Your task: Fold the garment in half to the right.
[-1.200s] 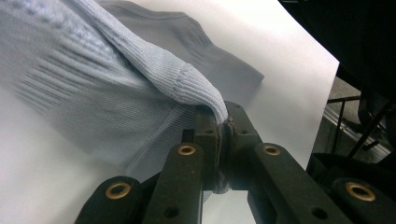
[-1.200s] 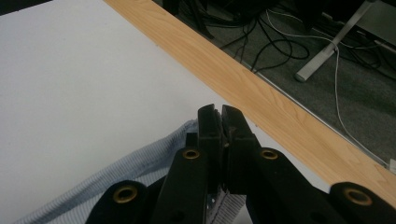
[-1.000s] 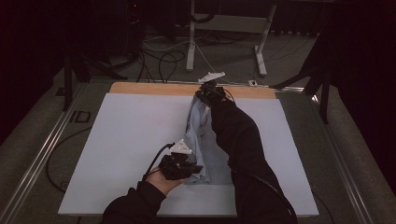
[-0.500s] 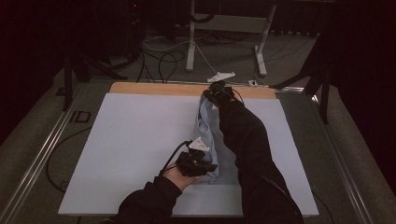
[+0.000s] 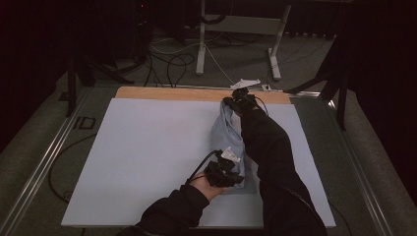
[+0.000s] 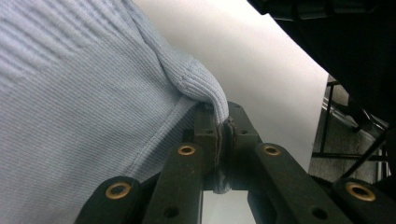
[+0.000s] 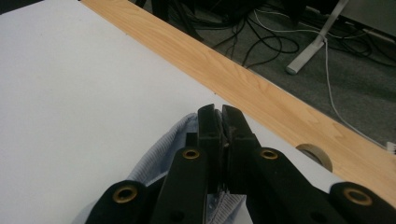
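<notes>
Both grippers clamp the light blue garment: left gripper at near hem, right gripper at far end near wooden tabletop edge; right sleeve overlaps cloth.

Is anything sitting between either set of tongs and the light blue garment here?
Nothing visible does. The left tongs are already closed on a ribbed edge of the light blue garment, and the right tongs pinch its far end.

a wooden table carries a white board; a pale blue garment lies on the board.
</notes>
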The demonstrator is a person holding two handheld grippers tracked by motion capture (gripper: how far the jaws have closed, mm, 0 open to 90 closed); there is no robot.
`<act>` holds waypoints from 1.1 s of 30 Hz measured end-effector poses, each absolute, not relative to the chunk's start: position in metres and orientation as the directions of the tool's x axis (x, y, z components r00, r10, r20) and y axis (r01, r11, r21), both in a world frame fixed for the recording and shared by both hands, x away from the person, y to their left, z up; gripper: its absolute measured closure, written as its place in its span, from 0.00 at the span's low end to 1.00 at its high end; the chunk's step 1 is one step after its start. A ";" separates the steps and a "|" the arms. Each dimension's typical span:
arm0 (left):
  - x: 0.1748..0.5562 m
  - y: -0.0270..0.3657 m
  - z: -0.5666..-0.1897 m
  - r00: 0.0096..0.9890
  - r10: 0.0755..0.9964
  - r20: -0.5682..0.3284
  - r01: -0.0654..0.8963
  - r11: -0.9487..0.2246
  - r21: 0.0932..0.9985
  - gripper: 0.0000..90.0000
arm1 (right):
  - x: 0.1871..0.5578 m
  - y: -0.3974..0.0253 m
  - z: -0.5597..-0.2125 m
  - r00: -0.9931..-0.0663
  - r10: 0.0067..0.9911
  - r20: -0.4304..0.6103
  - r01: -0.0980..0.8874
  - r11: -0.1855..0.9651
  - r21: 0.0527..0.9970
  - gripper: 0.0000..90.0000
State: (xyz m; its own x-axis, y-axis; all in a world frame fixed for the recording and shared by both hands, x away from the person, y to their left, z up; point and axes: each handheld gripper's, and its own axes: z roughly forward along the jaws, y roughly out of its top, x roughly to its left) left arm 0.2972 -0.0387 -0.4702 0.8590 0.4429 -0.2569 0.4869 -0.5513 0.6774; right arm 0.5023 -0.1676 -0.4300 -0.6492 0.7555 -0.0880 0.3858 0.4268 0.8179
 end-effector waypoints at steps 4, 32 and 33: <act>0.299 -0.049 -0.480 0.849 0.462 -0.257 0.501 -0.550 0.668 0.96 | 0.504 -0.175 -0.440 -0.653 0.754 -0.072 0.398 0.422 0.815 0.98; 0.302 -0.075 -0.512 0.792 0.554 -0.256 0.556 -0.483 0.677 0.96 | 0.527 -0.181 -0.483 -0.711 0.703 0.022 0.443 0.423 0.790 0.76; 0.302 -0.075 -0.512 0.792 0.554 -0.258 0.558 -0.482 0.675 0.96 | 0.527 -0.181 -0.483 -0.711 0.703 0.022 0.443 0.423 0.790 0.76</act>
